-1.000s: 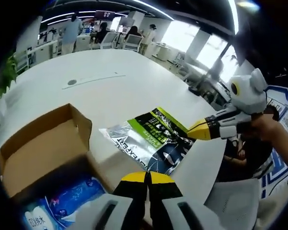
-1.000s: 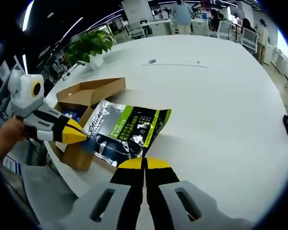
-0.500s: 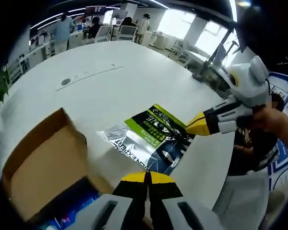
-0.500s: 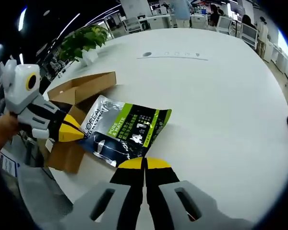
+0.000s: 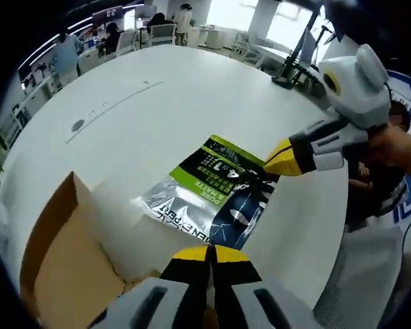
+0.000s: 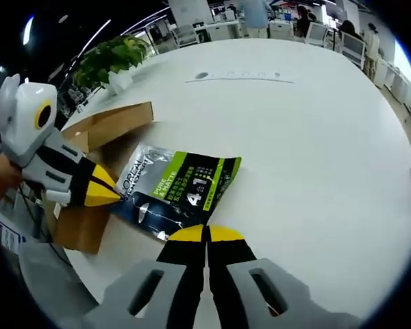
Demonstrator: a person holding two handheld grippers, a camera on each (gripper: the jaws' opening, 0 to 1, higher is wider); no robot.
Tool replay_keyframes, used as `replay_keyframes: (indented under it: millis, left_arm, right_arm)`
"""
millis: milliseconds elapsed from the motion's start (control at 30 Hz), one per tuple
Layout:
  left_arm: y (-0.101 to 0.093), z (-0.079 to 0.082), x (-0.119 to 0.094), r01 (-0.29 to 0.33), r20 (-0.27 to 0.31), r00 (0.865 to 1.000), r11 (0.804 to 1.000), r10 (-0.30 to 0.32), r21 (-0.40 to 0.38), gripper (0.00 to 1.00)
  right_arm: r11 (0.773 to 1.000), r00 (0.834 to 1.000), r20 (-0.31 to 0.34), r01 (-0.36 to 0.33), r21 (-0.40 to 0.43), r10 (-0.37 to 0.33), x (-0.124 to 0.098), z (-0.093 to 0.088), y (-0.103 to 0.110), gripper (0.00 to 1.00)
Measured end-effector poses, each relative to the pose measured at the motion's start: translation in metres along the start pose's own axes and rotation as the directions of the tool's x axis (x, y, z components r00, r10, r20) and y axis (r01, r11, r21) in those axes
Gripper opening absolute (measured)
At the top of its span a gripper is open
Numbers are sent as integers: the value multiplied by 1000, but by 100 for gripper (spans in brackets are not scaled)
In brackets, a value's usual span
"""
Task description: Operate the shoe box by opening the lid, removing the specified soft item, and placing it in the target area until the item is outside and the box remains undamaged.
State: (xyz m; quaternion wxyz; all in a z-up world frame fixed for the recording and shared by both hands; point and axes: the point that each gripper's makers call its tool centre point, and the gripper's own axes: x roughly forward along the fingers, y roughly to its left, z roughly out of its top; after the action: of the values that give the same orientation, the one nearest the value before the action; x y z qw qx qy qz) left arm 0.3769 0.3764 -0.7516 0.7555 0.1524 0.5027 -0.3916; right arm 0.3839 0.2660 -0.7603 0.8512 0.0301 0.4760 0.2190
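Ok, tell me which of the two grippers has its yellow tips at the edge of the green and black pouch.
The left gripper: in the right gripper view its yellow tips meet the pouch edge beside the cardboard box. The right gripper sits just short of the pouch's near edge.

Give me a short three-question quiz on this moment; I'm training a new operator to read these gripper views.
1. True or false: the green and black pouch lies on the white table, outside the cardboard shoe box.
2. Which shows behind the box in the right gripper view? A) a potted plant B) a red bucket C) a stack of plates
3. Fill in: the jaws of the left gripper and the right gripper both look ____.

Key: 1 true. 2 A. 3 shut, with no gap showing between the yellow tips in either gripper's own view.
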Motion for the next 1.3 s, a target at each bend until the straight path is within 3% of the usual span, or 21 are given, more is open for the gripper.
replay_keyframes:
  millis: [67, 167, 500, 633, 700, 767, 900, 1033, 1167, 1300]
  left_arm:
    - [0, 2, 2, -5, 1, 1000, 1000, 5, 16, 0]
    - [0, -2, 7, -34, -36, 999, 993, 38, 113, 0]
    - [0, -10, 20, -44, -88, 994, 977, 64, 209, 1]
    - [2, -13, 23, -64, -100, 991, 961, 94, 270, 2]
    - [3, -13, 23, -83, -100, 988, 946, 119, 313, 3]
    - [4, -13, 23, -95, -97, 985, 920, 142, 381, 4]
    - [4, -13, 19, -114, -97, 981, 903, 168, 413, 5]
    - [4, -16, 11, -123, -92, 979, 891, 180, 437, 6]
    - [4, -10, 5, -142, -49, 983, 900, 177, 412, 16]
    - [3, -5, -5, -163, -9, 983, 901, 182, 401, 19]
  right_arm:
    - [1000, 1000, 1, 7, 0, -7, 3, -1, -3, 0]
    - [1000, 1000, 1, 4, 12, -4, 7, -2, -5, 0]
    - [999, 1000, 1, 6, 48, -6, 17, -7, -11, 0]
    - [1000, 1000, -5, 14, 26, -14, 20, -12, -13, 0]
    - [999, 1000, 3, 20, 26, -20, 19, -11, -14, 1]
    - [999, 1000, 8, 28, 15, -28, 19, -10, -17, 1]
    - [997, 999, 6, 47, -64, -46, 19, -11, -20, 4]
    - [994, 997, 21, 73, -84, -71, 16, -12, -25, 5]
    - [990, 996, 23, 89, -109, -87, 12, -14, -27, 13]
    - [989, 996, 33, 91, -115, -88, 5, -16, -28, 18]
